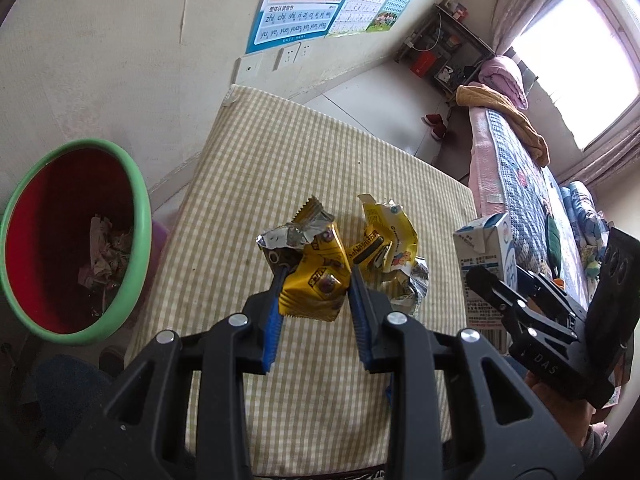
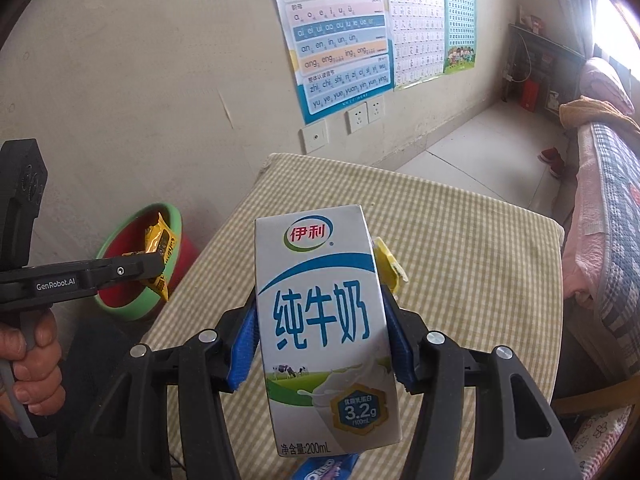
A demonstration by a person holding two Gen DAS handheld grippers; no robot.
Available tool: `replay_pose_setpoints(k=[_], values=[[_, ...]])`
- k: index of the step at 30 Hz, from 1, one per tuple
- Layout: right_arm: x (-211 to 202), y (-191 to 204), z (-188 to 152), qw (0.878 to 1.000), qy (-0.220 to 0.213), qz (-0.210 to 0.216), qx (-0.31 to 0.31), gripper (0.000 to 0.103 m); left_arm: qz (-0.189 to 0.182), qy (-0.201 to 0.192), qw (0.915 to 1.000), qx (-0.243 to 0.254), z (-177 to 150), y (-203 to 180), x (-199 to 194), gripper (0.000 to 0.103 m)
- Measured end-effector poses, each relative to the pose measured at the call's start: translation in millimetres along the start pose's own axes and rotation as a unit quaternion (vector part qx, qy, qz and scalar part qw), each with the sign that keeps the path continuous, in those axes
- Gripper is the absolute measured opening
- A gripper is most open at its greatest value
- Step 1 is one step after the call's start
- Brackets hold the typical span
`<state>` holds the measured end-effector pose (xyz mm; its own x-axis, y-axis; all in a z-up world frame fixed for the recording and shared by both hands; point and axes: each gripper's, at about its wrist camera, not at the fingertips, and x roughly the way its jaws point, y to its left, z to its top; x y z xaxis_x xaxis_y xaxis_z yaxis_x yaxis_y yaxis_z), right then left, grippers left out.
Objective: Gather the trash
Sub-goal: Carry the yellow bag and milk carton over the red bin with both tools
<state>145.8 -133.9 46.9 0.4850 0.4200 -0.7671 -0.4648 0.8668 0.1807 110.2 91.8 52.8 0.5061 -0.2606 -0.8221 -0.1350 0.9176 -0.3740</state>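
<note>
My left gripper (image 1: 316,276) is shut on a yellow snack wrapper (image 1: 312,280) and holds it above the checked table (image 1: 256,168). A second torn yellow wrapper (image 1: 386,248) lies on the table just right of it. My right gripper (image 2: 320,320) is shut on a white and blue milk carton (image 2: 324,332), held upright above the table (image 2: 472,264). The carton also shows in the left wrist view (image 1: 486,248), at the right. A red bin with a green rim (image 1: 76,240) stands on the floor left of the table, with crumpled trash inside. The right wrist view shows the left gripper (image 2: 156,268) holding its wrapper (image 2: 162,248) near the bin (image 2: 120,300).
A blue Oreo wrapper (image 2: 324,470) lies at the near table edge under the carton. A bed with a quilt (image 1: 532,200) runs along the right. The wall with posters (image 1: 304,4) and sockets is behind the table. Red shoes (image 1: 436,126) sit on the floor.
</note>
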Motion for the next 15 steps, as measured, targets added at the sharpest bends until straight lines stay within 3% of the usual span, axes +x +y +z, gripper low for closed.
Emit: replay_pose_setpoints(k=[15], values=[[8.3, 95.0, 18.8, 0.997, -0.008, 0.043, -0.067, 0.054, 0.020, -0.045, 0.9977, -0.046, -10.2, 67.5, -58.3, 0.029]])
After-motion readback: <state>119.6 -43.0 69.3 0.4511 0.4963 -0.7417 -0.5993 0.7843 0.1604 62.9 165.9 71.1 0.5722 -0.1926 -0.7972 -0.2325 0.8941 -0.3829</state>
